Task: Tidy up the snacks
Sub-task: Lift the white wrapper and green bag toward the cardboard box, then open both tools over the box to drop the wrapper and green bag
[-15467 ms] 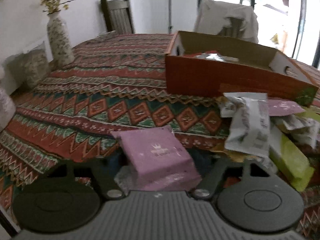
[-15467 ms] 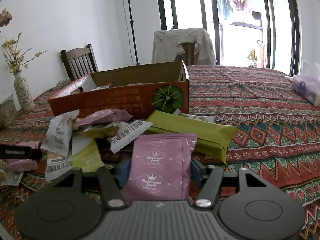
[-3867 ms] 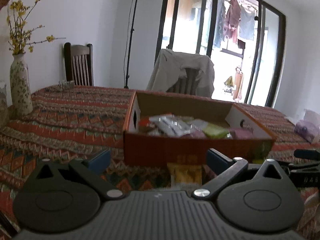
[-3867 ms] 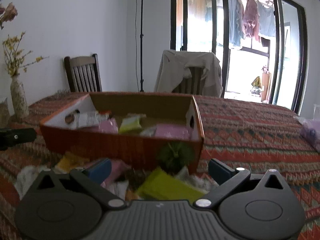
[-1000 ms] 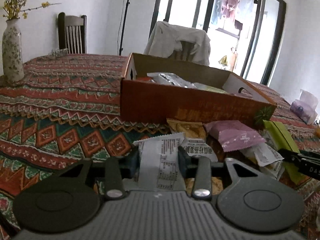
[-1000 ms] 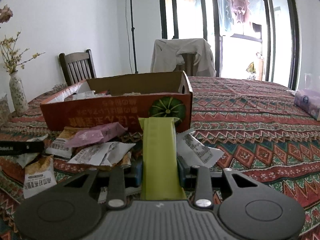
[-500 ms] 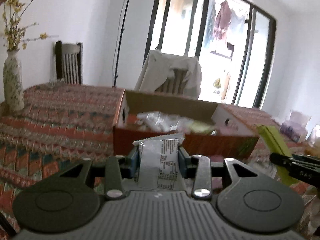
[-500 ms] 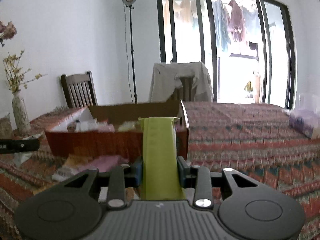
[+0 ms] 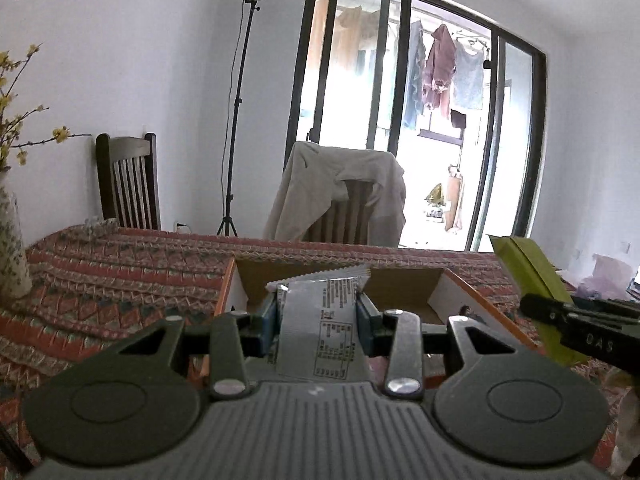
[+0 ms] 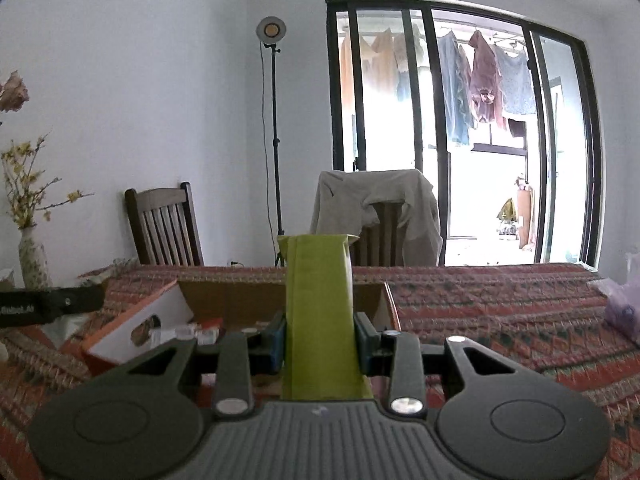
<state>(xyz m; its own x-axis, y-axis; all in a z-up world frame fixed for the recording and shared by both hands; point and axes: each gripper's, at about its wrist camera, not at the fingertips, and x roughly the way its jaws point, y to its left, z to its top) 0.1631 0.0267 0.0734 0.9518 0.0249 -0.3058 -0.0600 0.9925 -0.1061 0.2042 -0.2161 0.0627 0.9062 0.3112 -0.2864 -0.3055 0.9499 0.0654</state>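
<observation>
My left gripper (image 9: 318, 316) is shut on a white snack packet (image 9: 322, 320) and holds it raised over the near edge of the orange cardboard box (image 9: 404, 282). My right gripper (image 10: 320, 340) is shut on a long green snack pack (image 10: 320, 312) and holds it upright over the same box (image 10: 140, 320), which has several snacks inside. The green pack (image 9: 528, 276) and the right gripper also show at the right of the left wrist view. The left gripper's side shows at the left of the right wrist view (image 10: 48, 304).
The box stands on a table with a red patterned cloth (image 10: 500, 312). A flower vase (image 10: 34, 258) is at the far left. A wooden chair (image 10: 164, 228) and a chair draped with cloth (image 10: 376, 208) stand behind the table. A purple bag (image 10: 624, 312) lies at the far right.
Both grippers have risen from the table with their packets and moved forward over the box. The loose snacks in front of the box have dropped out of view.
</observation>
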